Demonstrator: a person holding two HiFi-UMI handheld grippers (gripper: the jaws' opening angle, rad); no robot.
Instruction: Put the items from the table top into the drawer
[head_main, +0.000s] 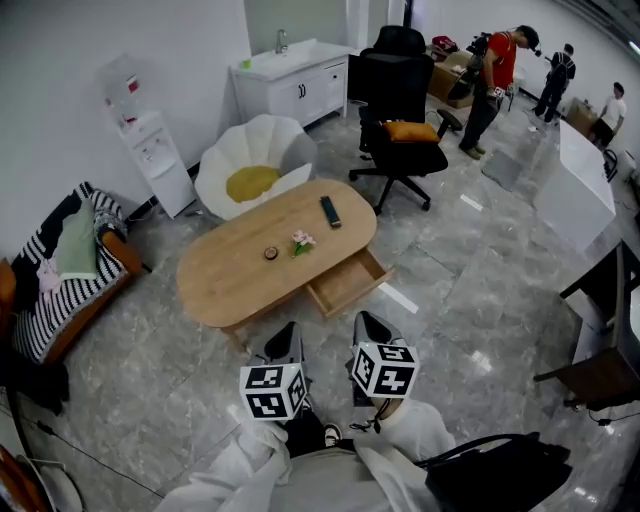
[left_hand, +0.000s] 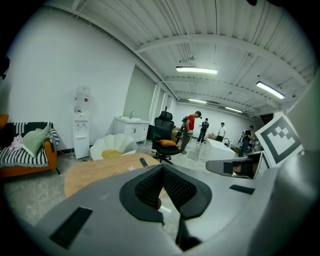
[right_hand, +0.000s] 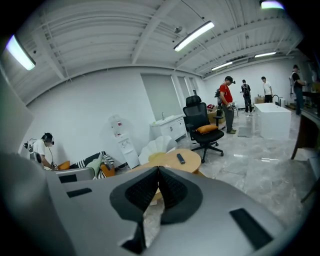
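Note:
An oval wooden table (head_main: 230, 280) carries a black remote (head_main: 330, 211), a small dark round item (head_main: 271, 253) and a pink flower piece (head_main: 302, 241). Its drawer (head_main: 345, 283) stands pulled out at the front right side. My left gripper (head_main: 285, 338) and right gripper (head_main: 370, 324) hang side by side over the floor just short of the table, both shut and empty. In the left gripper view the jaws (left_hand: 163, 168) meet in front of the table (left_hand: 95, 171) and remote (left_hand: 144, 162). The right gripper view shows shut jaws (right_hand: 159, 170), the table (right_hand: 167, 163) and the remote (right_hand: 181, 158).
A white shell chair (head_main: 255, 160) with a yellow cushion stands behind the table. A black office chair (head_main: 400, 120) is at the back right and a striped sofa (head_main: 65, 270) at the left. A water dispenser (head_main: 150, 150), a white cabinet (head_main: 295, 80) and people (head_main: 495, 75) are farther off.

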